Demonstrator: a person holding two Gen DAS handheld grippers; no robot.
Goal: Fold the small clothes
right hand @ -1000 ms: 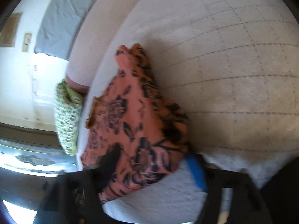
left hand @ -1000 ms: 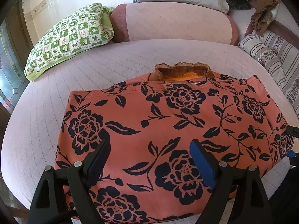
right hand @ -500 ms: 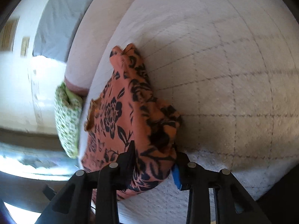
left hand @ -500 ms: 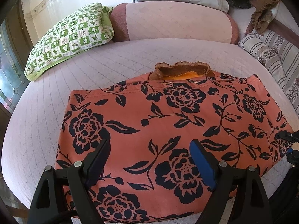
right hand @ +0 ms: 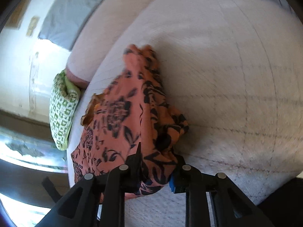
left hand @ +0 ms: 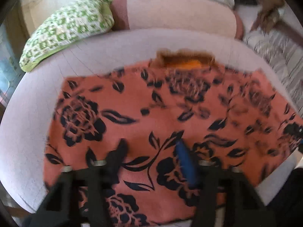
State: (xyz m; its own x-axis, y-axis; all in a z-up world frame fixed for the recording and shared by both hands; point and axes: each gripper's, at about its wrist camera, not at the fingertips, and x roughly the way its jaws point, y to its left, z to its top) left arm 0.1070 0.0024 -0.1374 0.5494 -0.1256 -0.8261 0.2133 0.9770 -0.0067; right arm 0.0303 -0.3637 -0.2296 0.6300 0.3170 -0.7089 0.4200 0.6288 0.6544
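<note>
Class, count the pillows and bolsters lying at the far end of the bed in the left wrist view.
3: green checked pillow at far left, pink bolster in the middle, striped pillow at right. More may be hidden beyond the frame.

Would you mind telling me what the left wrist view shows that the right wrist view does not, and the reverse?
Only the left wrist view shows the floral garment spread nearly flat, the striped bedding beside it, and the left gripper, its jaws closing over the near cloth.

Only the right wrist view shows the right gripper, its jaws closing on a bunched edge of the garment, and a wide bare stretch of quilted bedspread.

Both share the garment, the green patterned pillow and the pink bolster.
</note>
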